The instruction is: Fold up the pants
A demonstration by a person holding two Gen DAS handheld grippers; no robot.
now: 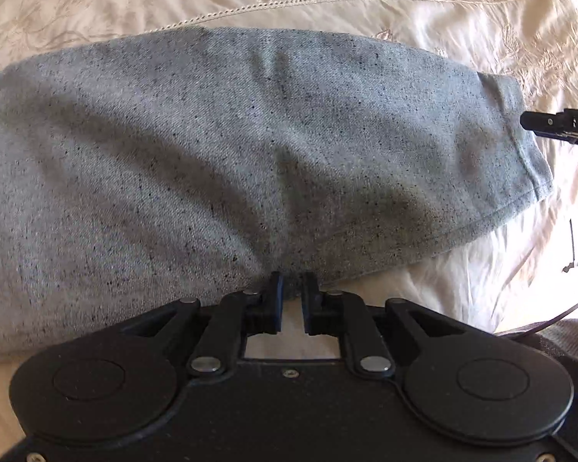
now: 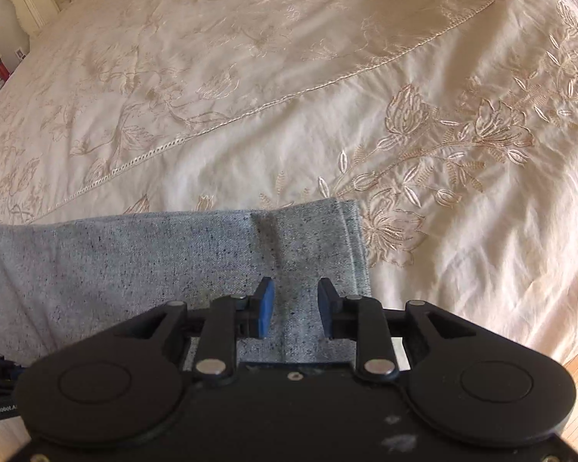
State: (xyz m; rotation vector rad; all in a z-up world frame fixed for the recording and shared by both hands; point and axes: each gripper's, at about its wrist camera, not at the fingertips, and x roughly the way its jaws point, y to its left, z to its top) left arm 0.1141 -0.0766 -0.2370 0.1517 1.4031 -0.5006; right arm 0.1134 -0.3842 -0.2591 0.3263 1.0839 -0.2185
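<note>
Pants [image 1: 250, 146]: speckled grey cloth, matt, woven.
Bedspread [image 2: 289, 77]: cream cloth, embroidered, faint sheen.
Left gripper [image 1: 291, 288]: matt black plastic.
</note>
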